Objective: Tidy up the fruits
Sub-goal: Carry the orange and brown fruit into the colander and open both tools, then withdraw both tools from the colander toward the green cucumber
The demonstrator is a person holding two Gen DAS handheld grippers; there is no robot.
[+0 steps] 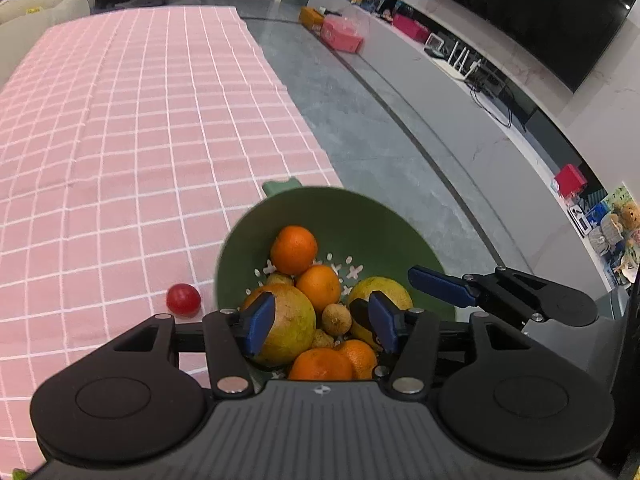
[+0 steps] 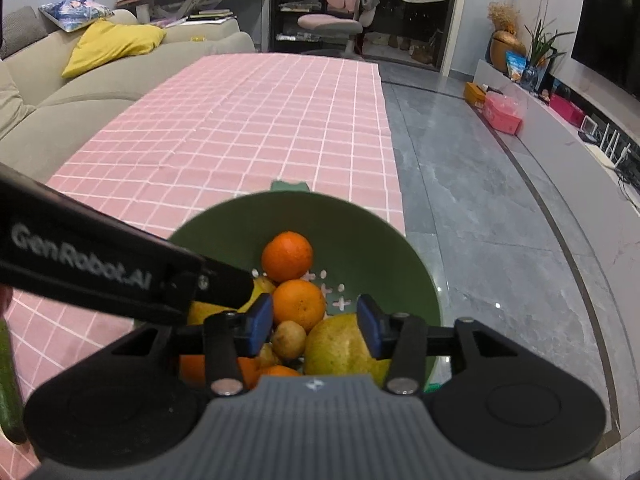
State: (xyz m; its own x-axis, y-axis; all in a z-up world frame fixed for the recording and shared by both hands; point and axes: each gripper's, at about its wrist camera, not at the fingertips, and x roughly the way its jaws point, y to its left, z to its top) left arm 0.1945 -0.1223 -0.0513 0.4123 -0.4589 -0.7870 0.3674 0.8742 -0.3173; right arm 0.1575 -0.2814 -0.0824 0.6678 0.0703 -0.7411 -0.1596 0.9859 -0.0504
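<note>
A: Nearly all the fruit sits in the green colander, at the near right edge of the counter with its pink checked cloth. One small red fruit lies loose on the cloth, just left of the colander.

B: So that looks like the straggler. What is in the bowl?

A: Oranges, two big yellow-green citrus and some small brown fruits, heaped toward the near side.

B: How should the red one go in?

A: I'd send the left tongs leftward, come down with a pad on each side, close gently since it is round and may roll, then lift over the rim and set it in the far, emptier part so the heap is not disturbed.

B: And the tongs now?

A: The left tongs hover over the heap, spread partway, pinching nothing; whether the pads touch the big citrus below I cannot tell. The right tongs hang over the near right of the bowl, spread about the same and empty
</note>
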